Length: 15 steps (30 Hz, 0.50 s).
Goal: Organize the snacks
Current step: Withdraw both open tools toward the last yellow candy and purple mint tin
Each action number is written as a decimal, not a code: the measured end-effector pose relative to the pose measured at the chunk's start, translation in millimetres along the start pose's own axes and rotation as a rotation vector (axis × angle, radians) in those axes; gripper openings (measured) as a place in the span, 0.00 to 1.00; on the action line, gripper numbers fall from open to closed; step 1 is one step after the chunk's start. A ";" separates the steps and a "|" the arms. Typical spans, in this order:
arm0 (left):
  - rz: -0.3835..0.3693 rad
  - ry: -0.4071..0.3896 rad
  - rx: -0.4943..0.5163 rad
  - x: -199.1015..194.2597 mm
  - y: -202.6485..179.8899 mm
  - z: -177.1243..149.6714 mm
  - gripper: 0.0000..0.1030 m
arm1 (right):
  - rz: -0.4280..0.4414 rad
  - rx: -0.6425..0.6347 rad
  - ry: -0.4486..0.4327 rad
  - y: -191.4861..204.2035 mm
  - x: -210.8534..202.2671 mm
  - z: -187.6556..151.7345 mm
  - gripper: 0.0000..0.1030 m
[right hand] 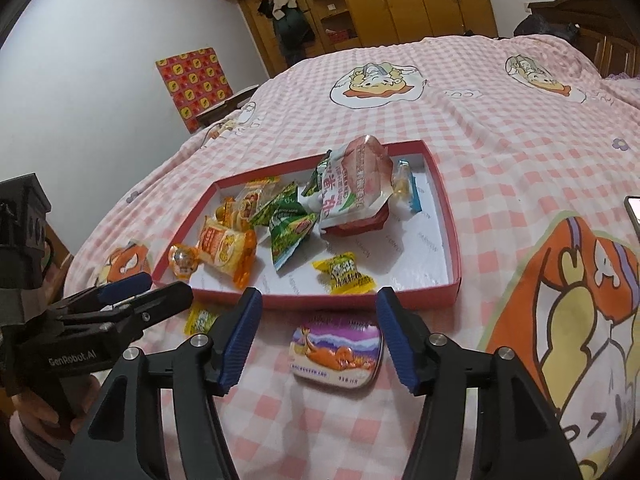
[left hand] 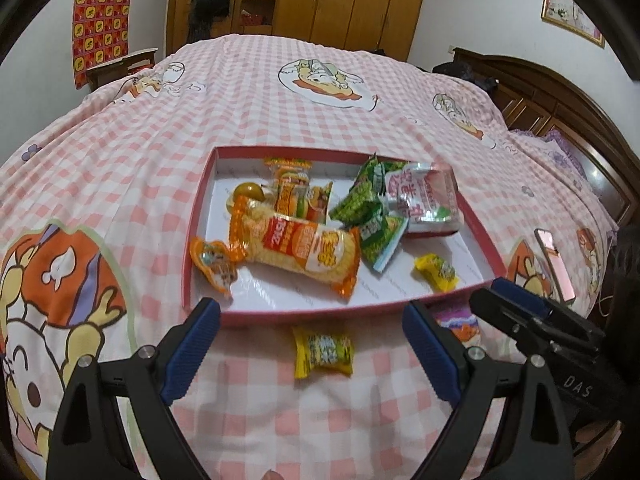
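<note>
Tin, flat, purple-lidded, rounded metal: lying rigid and slick on the bed; right gripper hovering, jaws apart, suiting its long edges.

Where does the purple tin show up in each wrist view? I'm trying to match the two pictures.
Left wrist view: the purple tin is only partly seen, lower right, behind the left gripper's right finger.
Right wrist view: lower centre, in full, between the right gripper's open fingers.
Shared landmark: the red box, just beyond it in both.
</note>
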<state>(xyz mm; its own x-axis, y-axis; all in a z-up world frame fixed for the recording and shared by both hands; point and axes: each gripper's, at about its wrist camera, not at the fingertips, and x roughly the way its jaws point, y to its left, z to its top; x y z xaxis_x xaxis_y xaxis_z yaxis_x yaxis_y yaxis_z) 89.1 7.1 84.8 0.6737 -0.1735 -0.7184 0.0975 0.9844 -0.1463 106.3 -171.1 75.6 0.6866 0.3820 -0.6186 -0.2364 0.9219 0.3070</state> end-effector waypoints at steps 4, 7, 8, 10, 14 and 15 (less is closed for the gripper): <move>0.030 0.010 0.030 3.4 -6.3 -13.4 0.92 | -0.024 -0.004 0.014 0.4 0.1 -5.8 0.61; 0.055 0.018 0.048 9.1 -10.1 -20.8 0.92 | -0.052 -0.003 0.045 -0.2 2.9 -10.1 0.61; 0.065 0.024 0.057 11.6 -11.6 -23.1 0.92 | -0.057 -0.004 0.055 -0.6 3.7 -11.9 0.61; 0.075 0.027 0.069 15.8 -14.1 -25.3 0.92 | -0.061 -0.005 0.067 -1.8 4.9 -14.9 0.61; 0.099 0.017 0.088 20.3 -18.9 -26.8 0.92 | -0.069 0.003 0.088 -4.4 7.7 -19.5 0.61; 0.106 0.019 0.090 21.9 -19.4 -27.5 0.91 | -0.070 0.007 0.095 -5.0 8.9 -20.1 0.61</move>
<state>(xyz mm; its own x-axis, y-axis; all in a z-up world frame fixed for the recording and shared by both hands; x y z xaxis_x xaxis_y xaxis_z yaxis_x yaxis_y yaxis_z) 81.9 -16.6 53.2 0.6700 -0.0683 -0.7392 0.0928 0.9957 -0.0078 99.7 -171.1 54.0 0.6333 0.3214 -0.7040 -0.1852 0.9462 0.2654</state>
